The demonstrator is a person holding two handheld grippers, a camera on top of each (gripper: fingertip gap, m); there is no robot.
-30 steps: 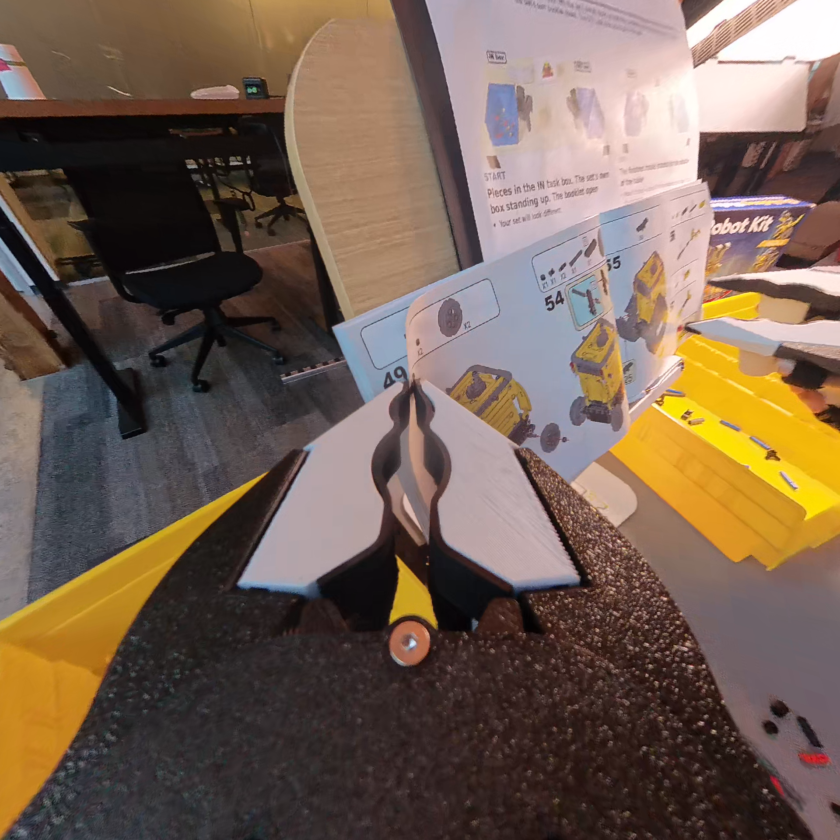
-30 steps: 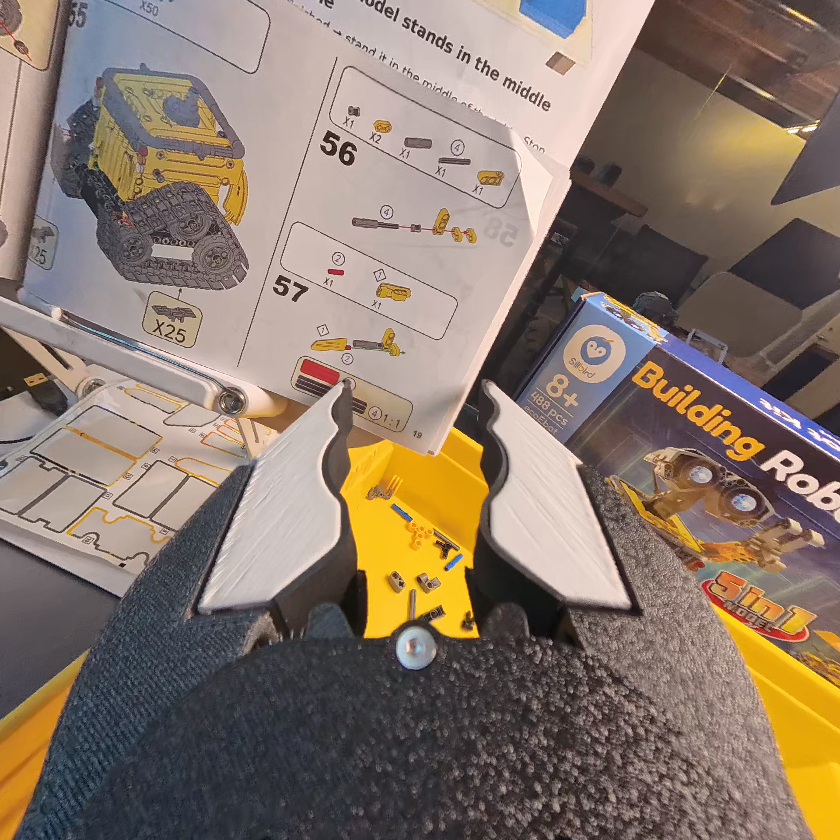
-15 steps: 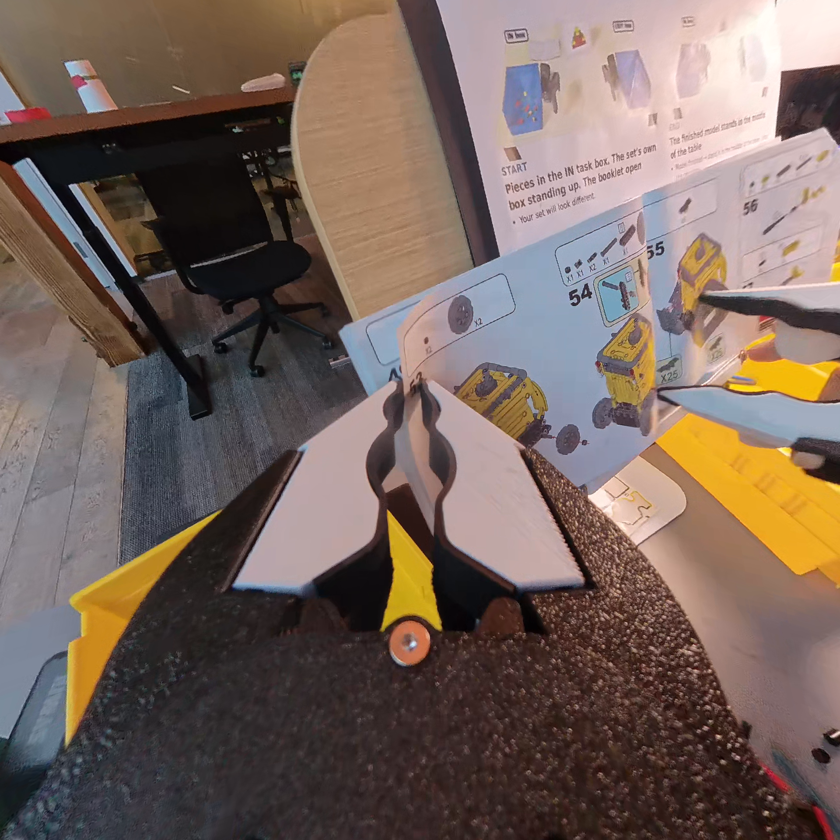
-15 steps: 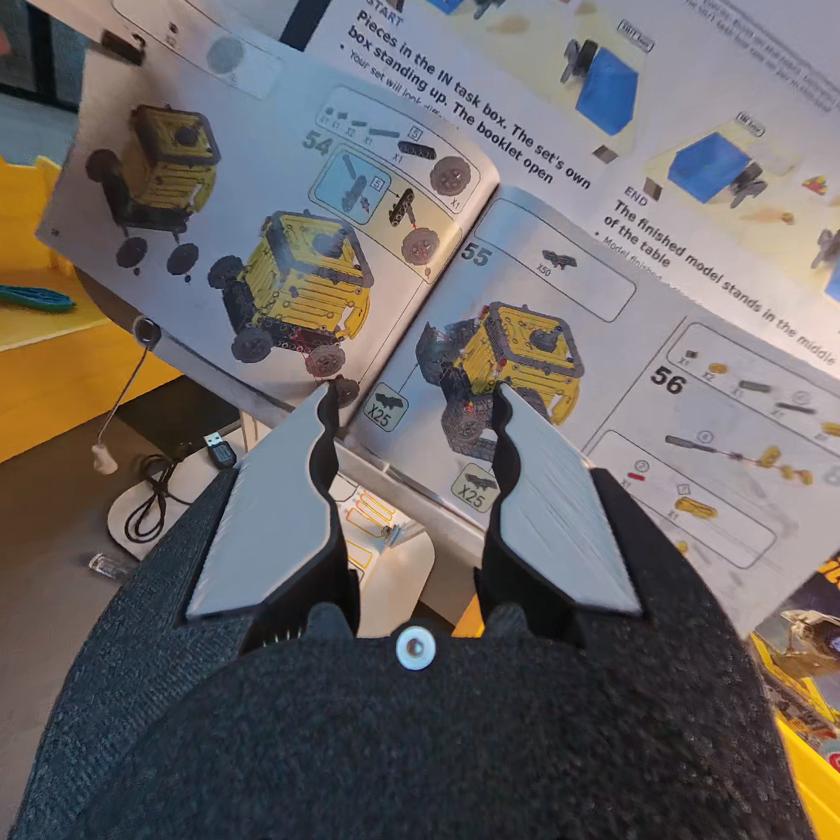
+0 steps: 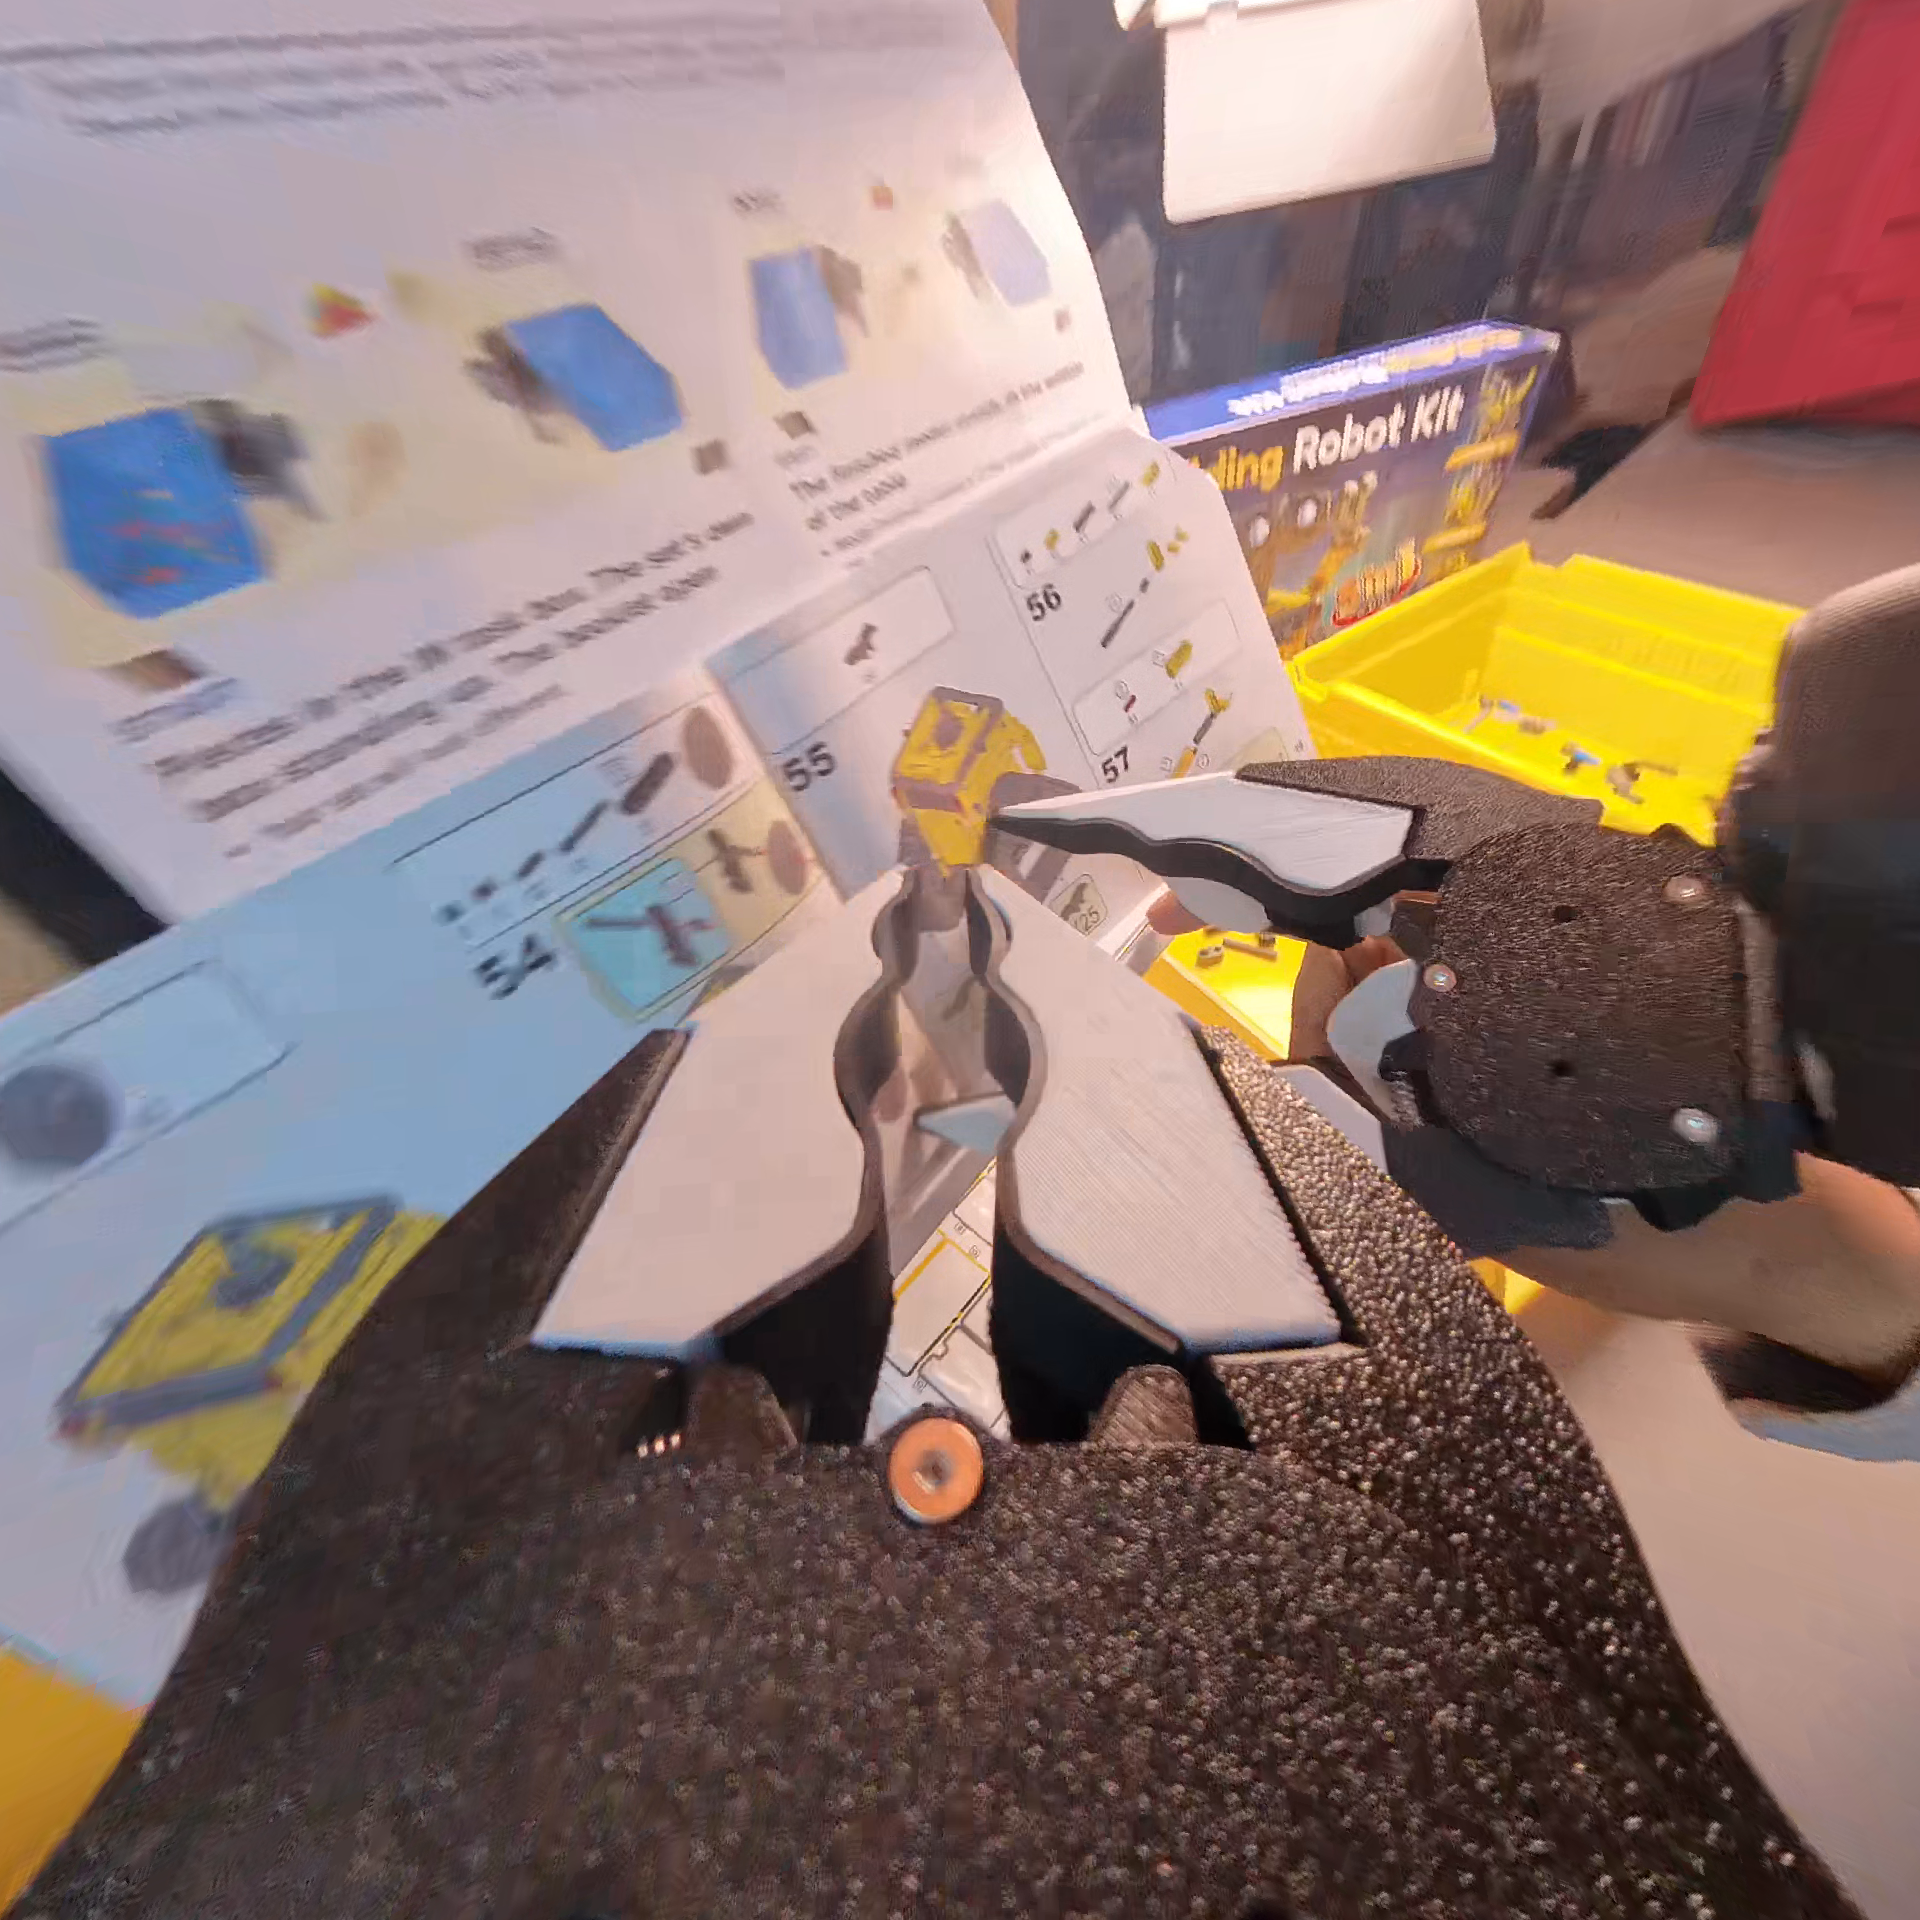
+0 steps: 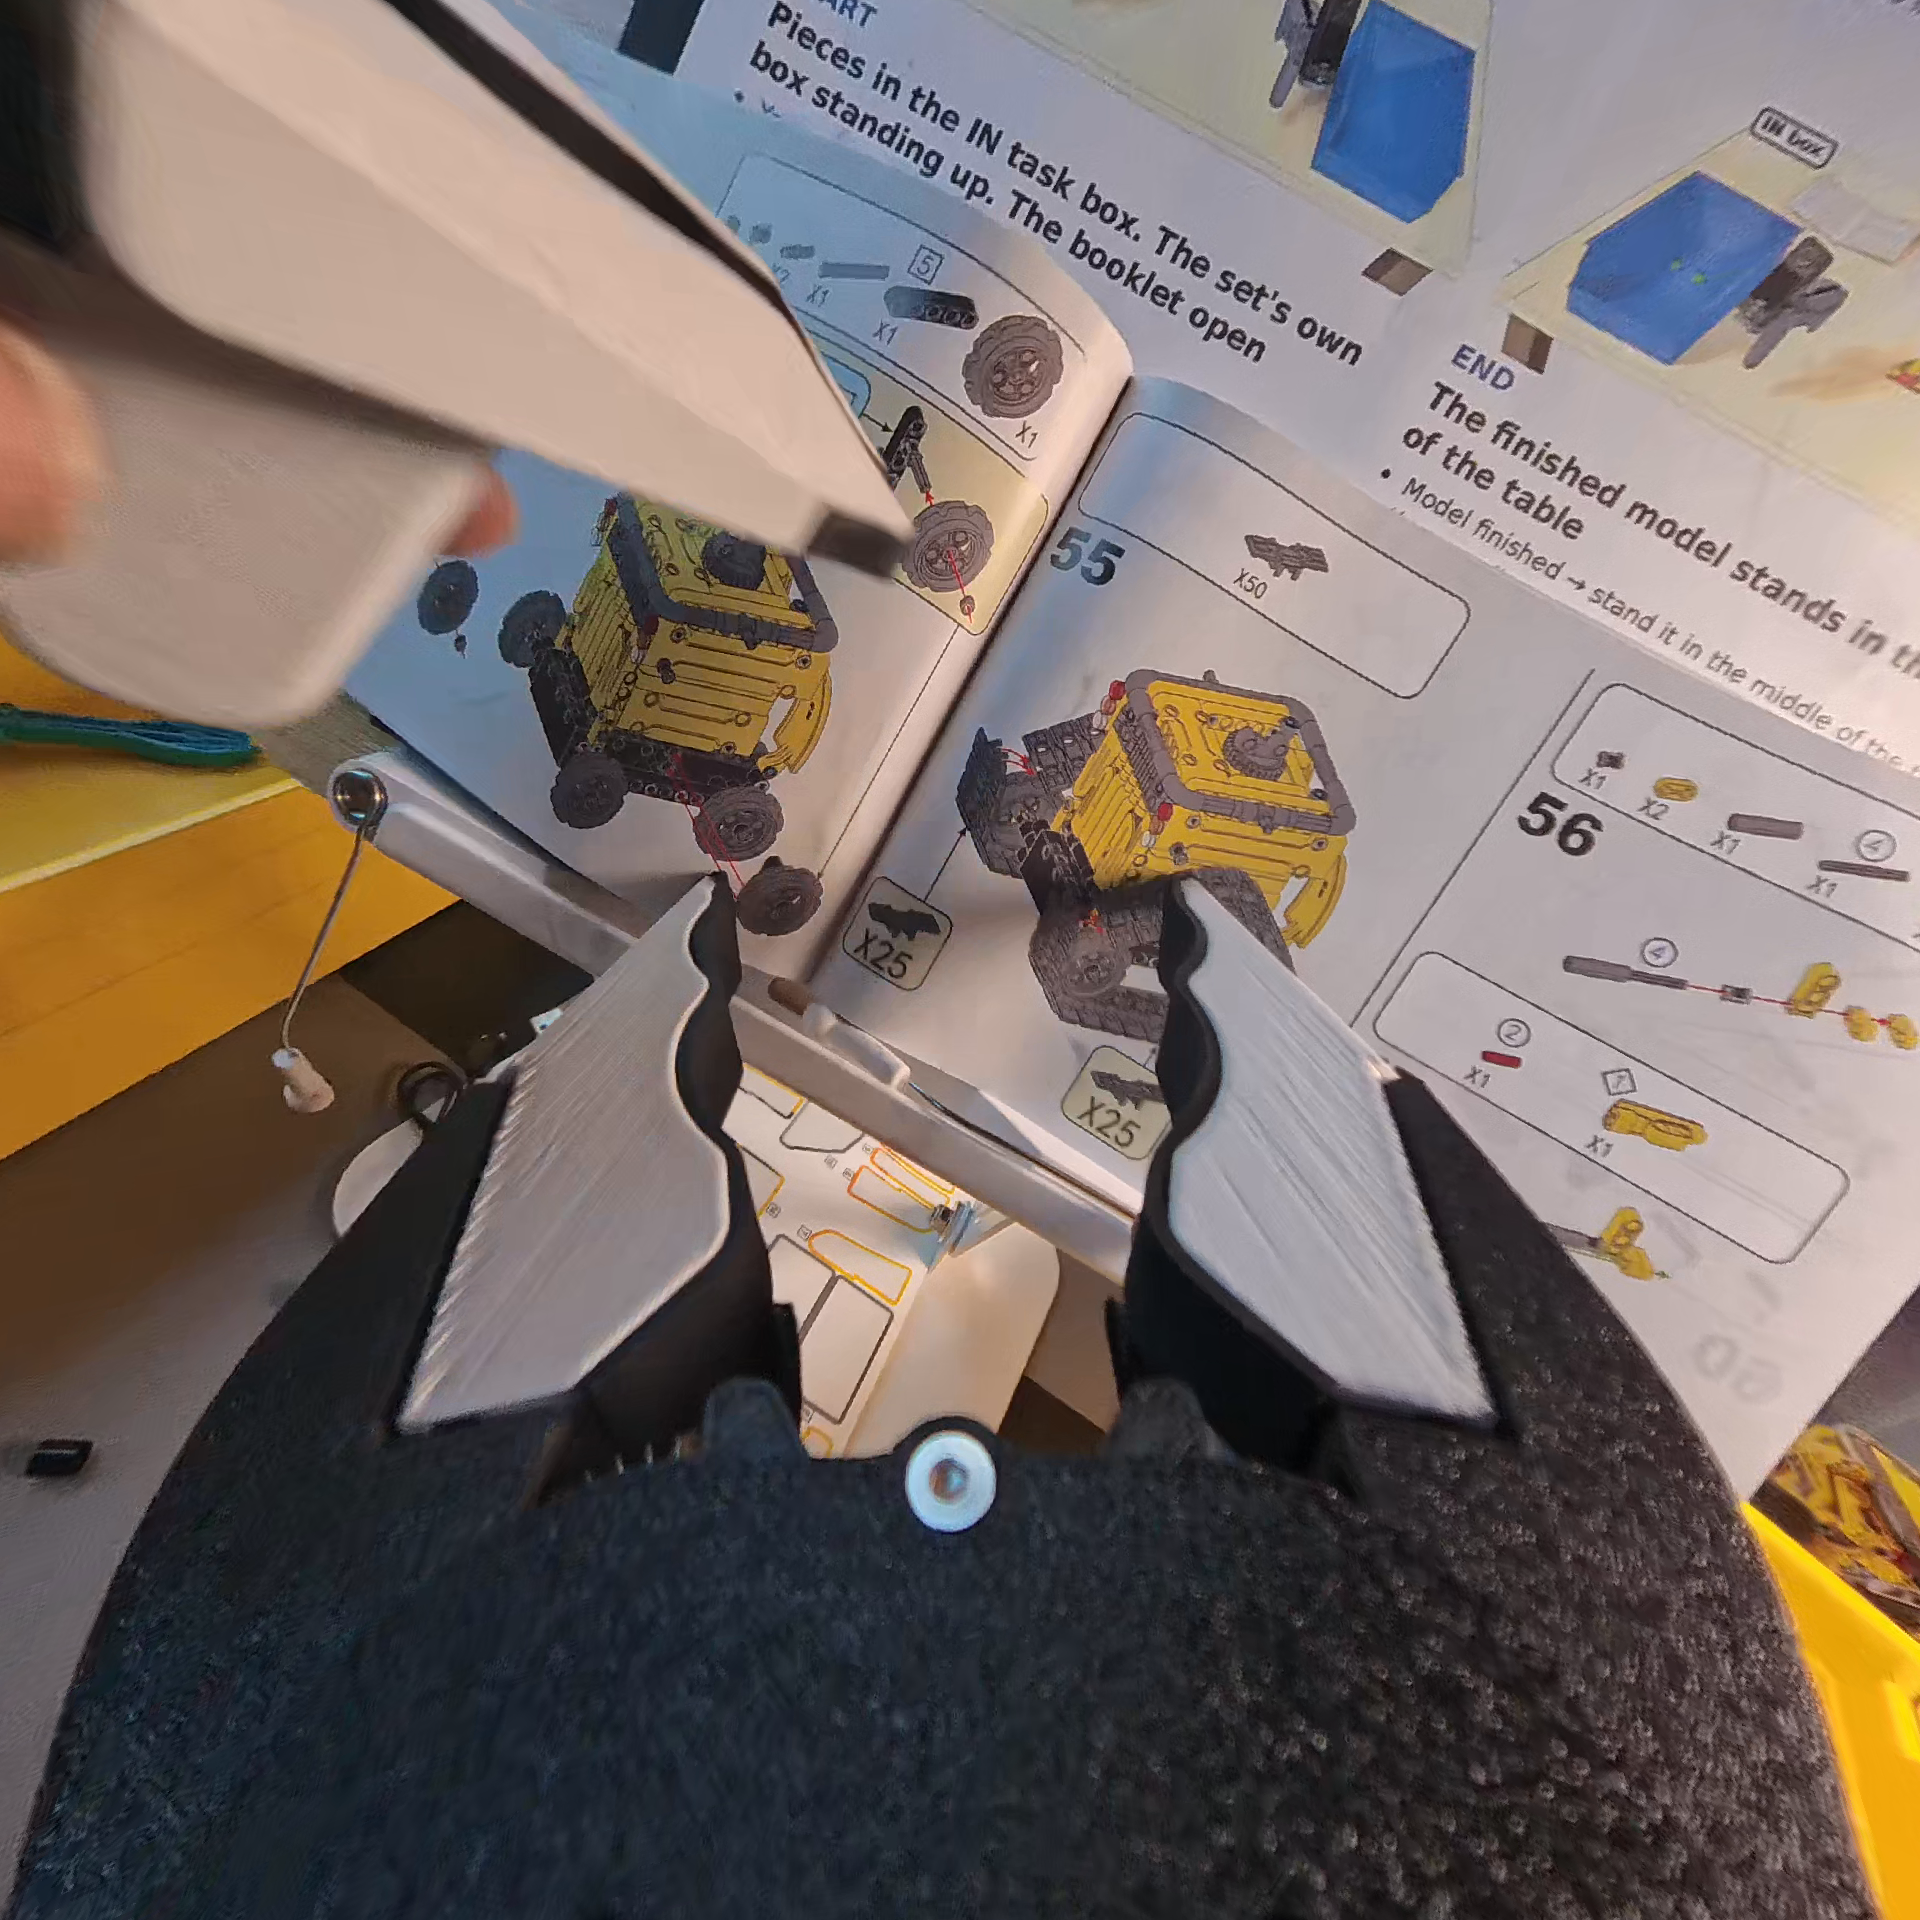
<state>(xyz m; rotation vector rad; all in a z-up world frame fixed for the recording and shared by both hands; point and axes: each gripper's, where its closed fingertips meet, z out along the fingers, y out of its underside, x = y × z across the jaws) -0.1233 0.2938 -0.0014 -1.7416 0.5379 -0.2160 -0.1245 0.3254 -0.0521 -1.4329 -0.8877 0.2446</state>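
- The big printed sheet point(image 5: 416, 260) stands at the back. The booklet point(image 6: 1039, 623) leans open against it on a white stand point(image 6: 582, 914), pages facing both grippers.
- Yellow bin point(image 5: 1538, 644) and kit box point(image 5: 1371, 457) sit off right.
- Right gripper point(image 6: 945, 904): jaws spread wide, empty, just before the right-hand page. A second ago it looked over the bin.
- Left gripper point(image 5: 937, 883): jaws parted by a slit, nothing between them. Earlier they were pinched together.
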